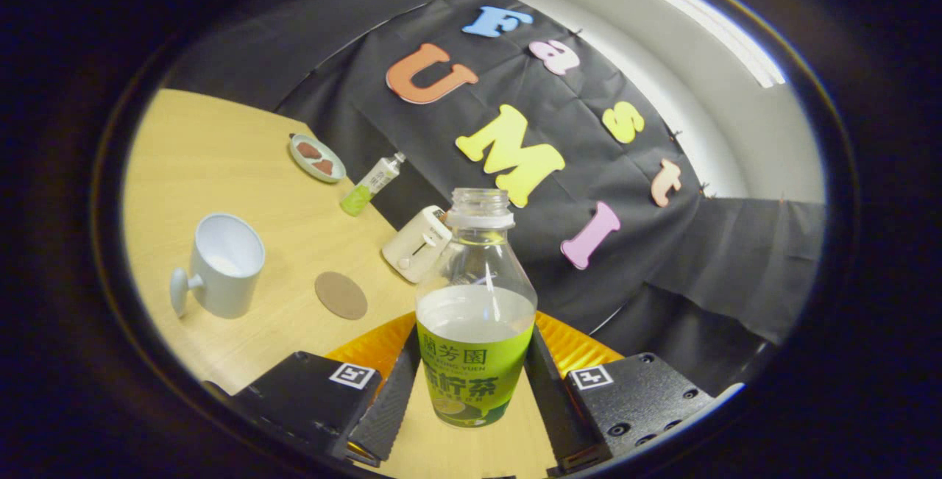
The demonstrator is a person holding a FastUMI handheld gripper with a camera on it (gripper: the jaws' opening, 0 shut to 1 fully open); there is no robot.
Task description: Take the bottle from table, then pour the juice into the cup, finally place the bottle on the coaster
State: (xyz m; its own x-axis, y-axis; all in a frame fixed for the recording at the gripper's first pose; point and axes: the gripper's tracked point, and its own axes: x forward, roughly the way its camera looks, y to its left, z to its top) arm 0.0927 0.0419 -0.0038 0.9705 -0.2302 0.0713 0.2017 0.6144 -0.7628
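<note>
- While the gripper (475, 391) pinches the bottle (476, 317) between its two fingers, one pressed on each side of the green label, the bottle seems raised off the desk (221, 155) and the whole scene sits tilted.
- It is a clear plastic bottle with its cap off and the threaded neck open; a pale, cloudy liquid fills it to just above the label, and the upper part is empty and see-through.
- Beyond the fingers and off to the left, a white cup (221, 265) with a handle stands on the pale wooden desk, its inside looking empty.
- A round brown coaster (341, 295) lies flat between the cup and the bottle, touching neither.
- Just behind the bottle sits a small cream toaster-like box (416, 243).
- Farther back, a small bottle with green liquid (372, 185) stands near a small dish (317, 158) holding brown pieces.
</note>
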